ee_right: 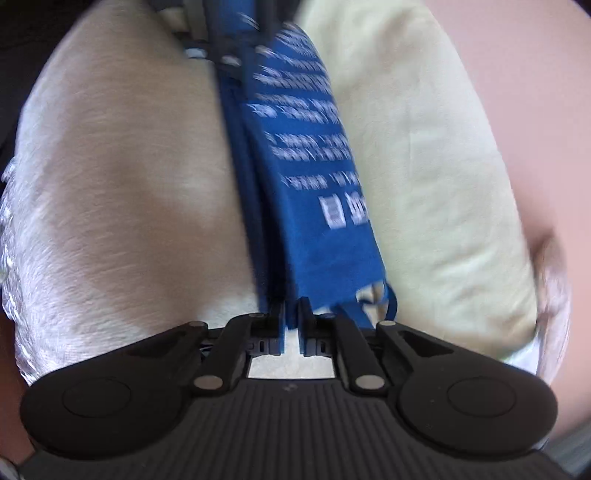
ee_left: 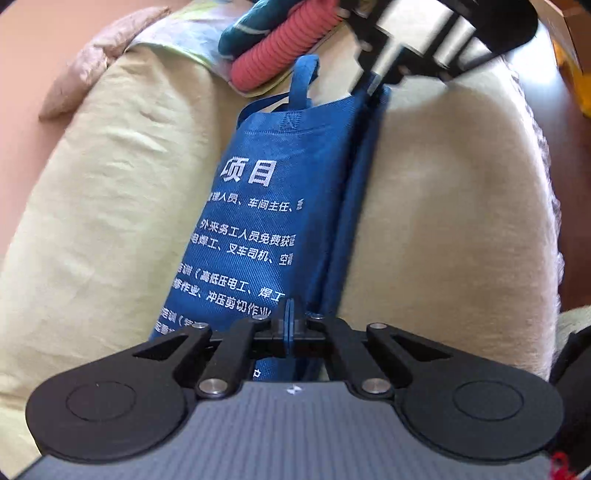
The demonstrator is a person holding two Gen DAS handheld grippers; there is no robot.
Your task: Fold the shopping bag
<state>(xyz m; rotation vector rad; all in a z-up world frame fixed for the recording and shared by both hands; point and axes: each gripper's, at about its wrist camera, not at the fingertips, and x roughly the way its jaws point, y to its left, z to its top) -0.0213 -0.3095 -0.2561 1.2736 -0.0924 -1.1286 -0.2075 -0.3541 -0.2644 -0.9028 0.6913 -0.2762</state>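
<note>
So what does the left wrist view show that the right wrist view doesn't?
Only the left wrist view: the bag's handle loop, sharp white print, a coral ribbed roll with teal cloth beyond the bag, and the right gripper pinching the bag's far end.

Only the right wrist view: the right gripper's jaws seen up close, nearly shut on the bag's edge; the picture is blurred.

Both: the blue bag stretched lengthwise over the pale bedding, and the left gripper shut on its other end.

My two wrist cameras look down close along the blue shopping bag (ee_left: 280, 206) from opposite ends, facing each other; both share the bag (ee_right: 306, 177) and the bedding beneath.
</note>
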